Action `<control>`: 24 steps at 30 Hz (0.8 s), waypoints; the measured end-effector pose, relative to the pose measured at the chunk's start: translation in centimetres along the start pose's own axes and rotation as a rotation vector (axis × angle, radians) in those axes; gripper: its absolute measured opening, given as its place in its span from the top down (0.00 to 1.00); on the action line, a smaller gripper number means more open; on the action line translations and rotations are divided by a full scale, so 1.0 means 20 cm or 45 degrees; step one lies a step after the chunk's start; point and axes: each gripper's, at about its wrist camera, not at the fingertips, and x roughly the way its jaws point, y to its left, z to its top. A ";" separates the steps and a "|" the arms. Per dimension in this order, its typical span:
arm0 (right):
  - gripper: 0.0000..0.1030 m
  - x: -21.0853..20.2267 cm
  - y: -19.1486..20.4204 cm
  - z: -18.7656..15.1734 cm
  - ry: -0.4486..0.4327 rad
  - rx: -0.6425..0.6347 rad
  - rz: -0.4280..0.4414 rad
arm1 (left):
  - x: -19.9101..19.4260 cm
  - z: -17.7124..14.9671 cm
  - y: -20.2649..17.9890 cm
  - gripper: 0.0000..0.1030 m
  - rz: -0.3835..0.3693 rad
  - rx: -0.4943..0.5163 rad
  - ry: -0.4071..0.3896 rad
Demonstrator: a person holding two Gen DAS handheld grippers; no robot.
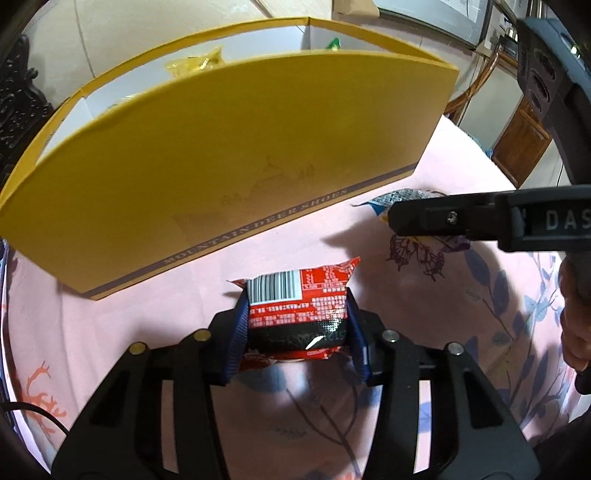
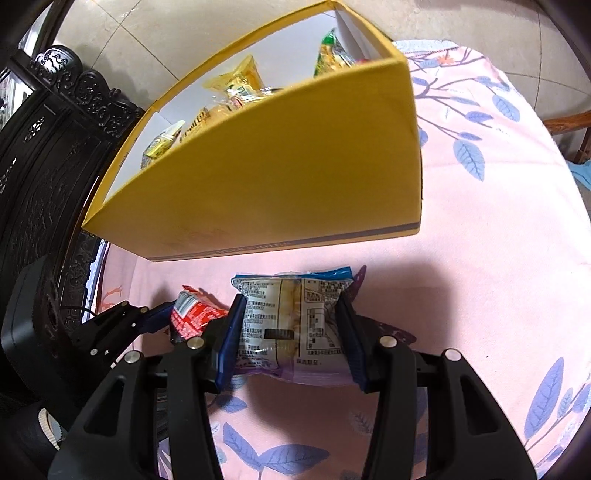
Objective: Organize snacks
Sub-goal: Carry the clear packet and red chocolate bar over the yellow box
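You can't see most of the packets (image 2: 236,85) inside the yellow box (image 2: 280,173); its near wall hides them. Your right gripper (image 1: 391,218) covers much of the pale packet (image 1: 402,196), whose print is unreadable.

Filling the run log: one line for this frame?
left gripper: shut on red snack pack | right gripper: shut on white snack pack | yellow box: open

A home, likely a living or dining room: a pink cloth printed with blue leaves (image 2: 491,236) covers the desk, dark carved wooden furniture (image 2: 55,155) stands past its left edge, beige floor tiles (image 2: 155,33) lie beyond, and a brown wooden cabinet (image 1: 521,144) shows off its right edge
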 end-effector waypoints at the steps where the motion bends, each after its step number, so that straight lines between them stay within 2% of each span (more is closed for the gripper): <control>1: 0.52 -0.01 0.01 0.00 -0.002 -0.006 -0.001 | -0.02 0.00 0.01 0.54 0.005 -0.007 -0.005; 8: 0.52 -0.10 0.11 -0.02 -0.027 -0.081 0.004 | -0.13 0.05 -0.02 0.54 0.030 -0.033 -0.062; 14: 0.52 -0.28 0.22 -0.05 -0.092 -0.150 0.028 | -0.39 0.05 0.01 0.54 0.071 -0.083 -0.178; 19: 0.52 -0.45 0.36 0.01 -0.201 -0.241 0.043 | -0.63 0.14 0.10 0.54 0.111 -0.140 -0.320; 24: 0.52 -0.61 0.45 0.15 -0.337 -0.296 0.061 | -0.81 0.30 0.23 0.54 0.135 -0.257 -0.447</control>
